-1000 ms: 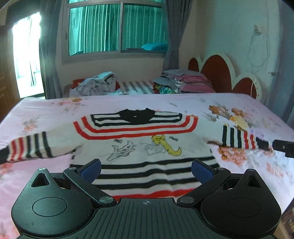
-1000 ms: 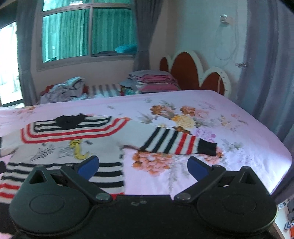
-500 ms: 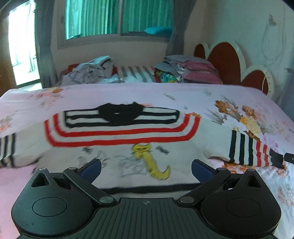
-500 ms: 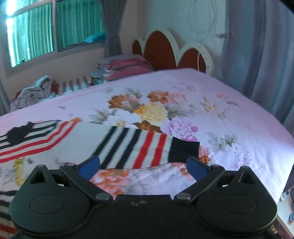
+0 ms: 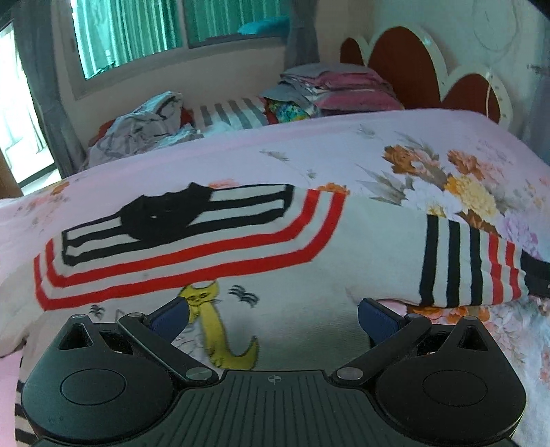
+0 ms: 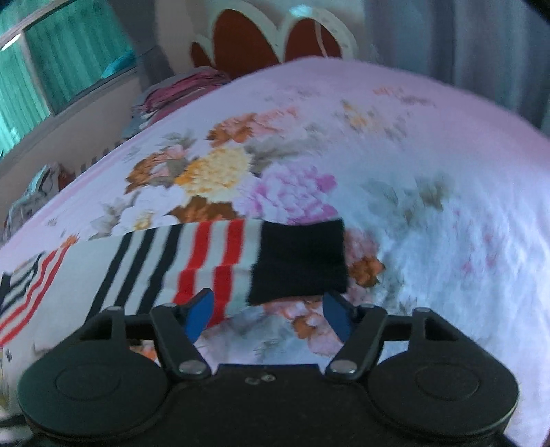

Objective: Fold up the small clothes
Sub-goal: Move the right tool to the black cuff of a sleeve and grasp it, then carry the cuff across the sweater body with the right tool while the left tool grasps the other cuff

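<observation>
Both tongs nearer the sweater (image 5: 309, 254), spread: left (image 5: 273, 318) over its chest, right (image 6: 268, 318) at its black cuff (image 6: 299, 261).

Setting: home bedroom. Evidence: large bed (image 5: 240, 161) under a pink floral sheet, with a red scalloped headboard (image 5: 409, 65) at its far end. Window (image 5: 178, 27) with teal curtains, grey drapes (image 5: 34, 86) beside it. Folded clothes stack (image 5: 330, 89) and a loose laundry heap (image 5: 144, 130) along the wall. Child's striped sweater (image 5: 275, 261) spread on the bed.
</observation>
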The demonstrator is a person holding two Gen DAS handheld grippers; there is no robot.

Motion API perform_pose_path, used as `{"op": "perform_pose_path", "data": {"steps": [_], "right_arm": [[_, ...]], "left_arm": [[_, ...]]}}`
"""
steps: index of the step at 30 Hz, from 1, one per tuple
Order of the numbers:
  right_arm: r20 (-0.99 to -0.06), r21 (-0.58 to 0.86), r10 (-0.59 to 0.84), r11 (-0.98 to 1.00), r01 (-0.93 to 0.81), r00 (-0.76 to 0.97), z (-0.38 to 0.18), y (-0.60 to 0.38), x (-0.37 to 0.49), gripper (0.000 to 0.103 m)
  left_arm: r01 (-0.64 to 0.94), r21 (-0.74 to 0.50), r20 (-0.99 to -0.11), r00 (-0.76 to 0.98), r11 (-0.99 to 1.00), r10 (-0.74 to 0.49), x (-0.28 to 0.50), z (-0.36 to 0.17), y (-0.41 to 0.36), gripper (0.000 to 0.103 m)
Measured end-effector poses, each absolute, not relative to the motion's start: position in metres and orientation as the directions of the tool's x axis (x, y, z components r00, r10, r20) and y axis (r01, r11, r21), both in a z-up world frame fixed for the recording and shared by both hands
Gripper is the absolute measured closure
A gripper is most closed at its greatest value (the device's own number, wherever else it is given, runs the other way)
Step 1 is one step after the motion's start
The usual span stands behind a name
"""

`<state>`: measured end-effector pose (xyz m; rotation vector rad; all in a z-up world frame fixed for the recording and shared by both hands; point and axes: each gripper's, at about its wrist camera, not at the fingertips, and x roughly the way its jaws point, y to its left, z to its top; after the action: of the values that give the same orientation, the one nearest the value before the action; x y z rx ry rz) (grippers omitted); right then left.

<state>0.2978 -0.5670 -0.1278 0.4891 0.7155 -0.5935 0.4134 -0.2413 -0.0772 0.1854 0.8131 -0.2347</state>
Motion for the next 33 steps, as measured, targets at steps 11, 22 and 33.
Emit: {"op": "perform_pose_path", "data": {"steps": [11, 22, 33], "right_arm": [[-0.676, 0.439, -0.272, 0.597, 0.671, 0.685, -0.151, -0.606, 0.291, 0.059], [-0.635, 0.356, -0.316, 0.69, 0.63, 0.705, -0.13, -0.585, 0.326, 0.096], [-0.588, 0.169, -0.173, 0.929, 0.329, 0.79, -0.081, -0.416, 0.426, 0.096]], "left_arm": [[0.321, 0.116, -0.747, 0.652, 0.94, -0.131, 0.426, -0.078, -0.275, 0.0], [0.241, 0.134, -0.728, 0.683, 0.961, -0.07, 0.437, -0.083, -0.207, 0.0], [0.037, 0.039, -0.751, 0.66, 0.999, 0.005, 0.457, -0.106, -0.051, 0.0]]}}
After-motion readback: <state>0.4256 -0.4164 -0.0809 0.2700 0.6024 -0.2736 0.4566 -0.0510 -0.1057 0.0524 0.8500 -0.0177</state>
